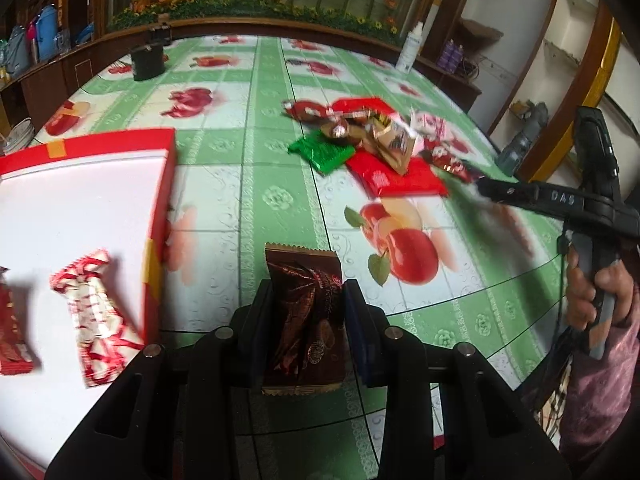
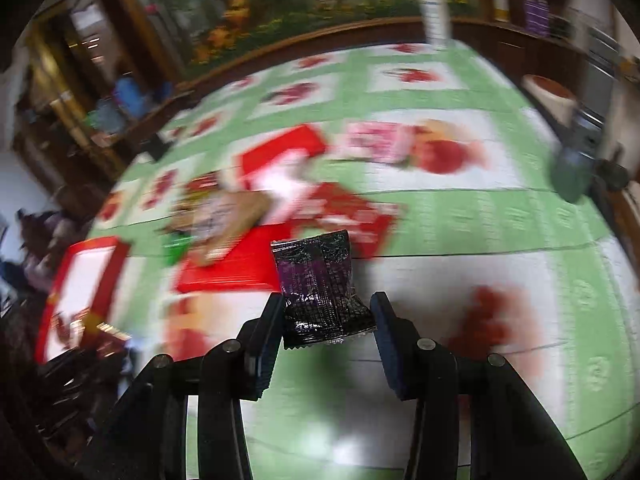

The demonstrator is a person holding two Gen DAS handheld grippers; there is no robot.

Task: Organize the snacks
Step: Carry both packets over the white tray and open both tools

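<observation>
My left gripper (image 1: pixel 306 300) is shut on a dark brown snack packet (image 1: pixel 306 320), held above the table just right of the red-rimmed white box (image 1: pixel 160 184). A red-and-white wrapped snack (image 1: pixel 96 316) and a red one (image 1: pixel 10 332) lie in the box. A pile of snacks (image 1: pixel 376 140) in red, green and gold wrappers lies mid-table. My right gripper (image 2: pixel 326 320) holds a black and purple packet (image 2: pixel 320 292) between its jaws, above the table near the pile (image 2: pixel 280 208). It shows in the left wrist view (image 1: pixel 488 188) beside the pile.
A black container (image 1: pixel 148 60) and a white bottle (image 1: pixel 412 50) stand at the far table edge. The table has a green cloth with fruit prints (image 1: pixel 256 184). The box shows at the left in the blurred right wrist view (image 2: pixel 80 280).
</observation>
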